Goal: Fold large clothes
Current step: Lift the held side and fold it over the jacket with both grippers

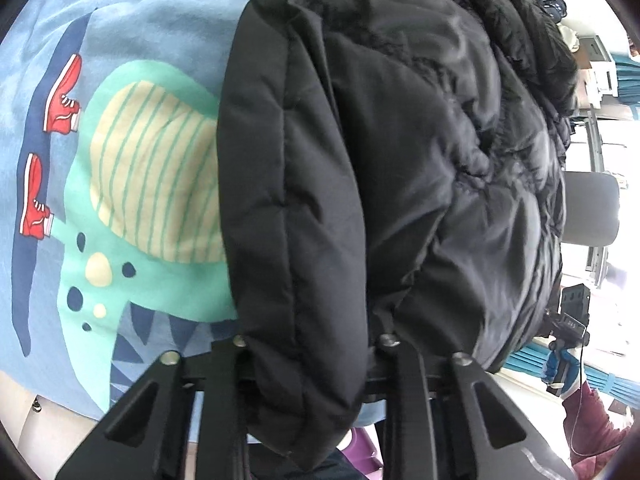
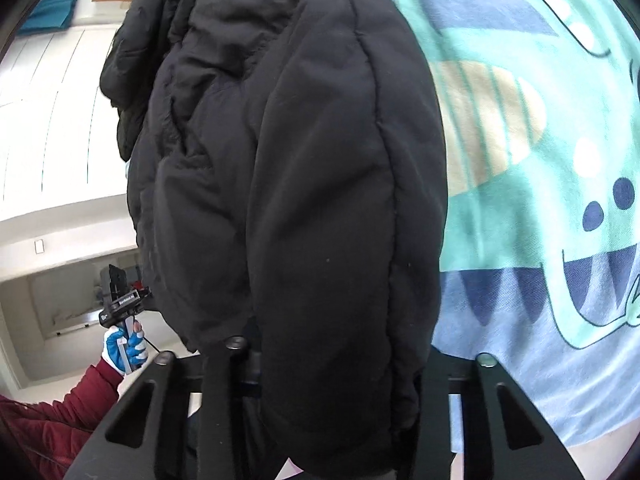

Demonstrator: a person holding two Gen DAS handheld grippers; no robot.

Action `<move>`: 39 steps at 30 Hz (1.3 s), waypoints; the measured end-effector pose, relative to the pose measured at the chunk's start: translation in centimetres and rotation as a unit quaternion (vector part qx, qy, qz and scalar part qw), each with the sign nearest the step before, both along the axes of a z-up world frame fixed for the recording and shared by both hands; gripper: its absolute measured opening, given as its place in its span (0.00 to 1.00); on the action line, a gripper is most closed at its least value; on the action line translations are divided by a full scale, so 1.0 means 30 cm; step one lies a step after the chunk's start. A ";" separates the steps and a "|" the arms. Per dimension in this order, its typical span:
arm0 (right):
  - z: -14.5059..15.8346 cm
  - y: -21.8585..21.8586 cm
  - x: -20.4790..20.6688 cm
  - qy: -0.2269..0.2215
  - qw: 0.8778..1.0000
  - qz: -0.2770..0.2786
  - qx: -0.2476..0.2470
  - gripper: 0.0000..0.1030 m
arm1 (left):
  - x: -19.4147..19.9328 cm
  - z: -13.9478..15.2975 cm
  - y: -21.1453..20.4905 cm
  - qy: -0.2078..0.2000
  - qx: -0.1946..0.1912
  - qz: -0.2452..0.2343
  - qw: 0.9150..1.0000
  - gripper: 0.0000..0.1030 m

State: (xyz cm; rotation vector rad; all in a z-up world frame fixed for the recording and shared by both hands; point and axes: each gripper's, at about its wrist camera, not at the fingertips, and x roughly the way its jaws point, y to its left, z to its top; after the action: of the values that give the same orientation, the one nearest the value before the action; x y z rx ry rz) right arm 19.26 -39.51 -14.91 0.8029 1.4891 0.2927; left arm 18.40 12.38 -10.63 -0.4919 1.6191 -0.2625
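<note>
A black padded jacket [image 1: 400,160] hangs bunched over a light blue cloth with a green dinosaur print [image 1: 132,184]. My left gripper [image 1: 314,344] is shut on a thick quilted fold of the jacket, which fills the gap between its fingers. In the right wrist view the same jacket [image 2: 288,160] bulges between the fingers of my right gripper [image 2: 328,354], which is shut on another padded fold; its right fingertip is hidden by the fabric. Each gripper also shows small in the other's view, at the jacket's edge, held by a blue-gloved hand [image 2: 126,346].
The dinosaur cloth [image 2: 540,200] covers the surface under the jacket. A red sleeve [image 2: 60,408] reaches in from the lower left of the right wrist view. A grey chair back [image 1: 592,208], shelves and teal curtains stand beyond the jacket.
</note>
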 end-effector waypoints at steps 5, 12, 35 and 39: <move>0.092 0.051 0.032 -0.024 1.000 0.013 -0.012 0.18 | -0.021 0.081 -0.007 -0.014 -0.019 0.006 1.000 0.14; 0.320 0.074 0.123 -0.104 0.995 0.000 0.003 0.14 | 0.019 0.274 0.030 -0.058 -0.087 0.038 0.994 0.13; 0.778 -0.269 0.837 -0.253 0.937 -0.241 0.019 0.14 | 0.931 0.788 0.277 -0.261 -0.180 0.207 0.926 0.13; 0.691 -0.312 1.042 -0.216 0.937 -0.273 0.007 0.14 | 1.195 0.685 0.237 -0.236 -0.144 0.220 0.936 0.13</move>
State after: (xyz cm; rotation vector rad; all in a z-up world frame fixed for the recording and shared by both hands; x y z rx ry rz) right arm 50.53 -48.88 5.82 1.0497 0.8115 0.0509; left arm 54.24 19.50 9.91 -0.9234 0.9732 -0.2556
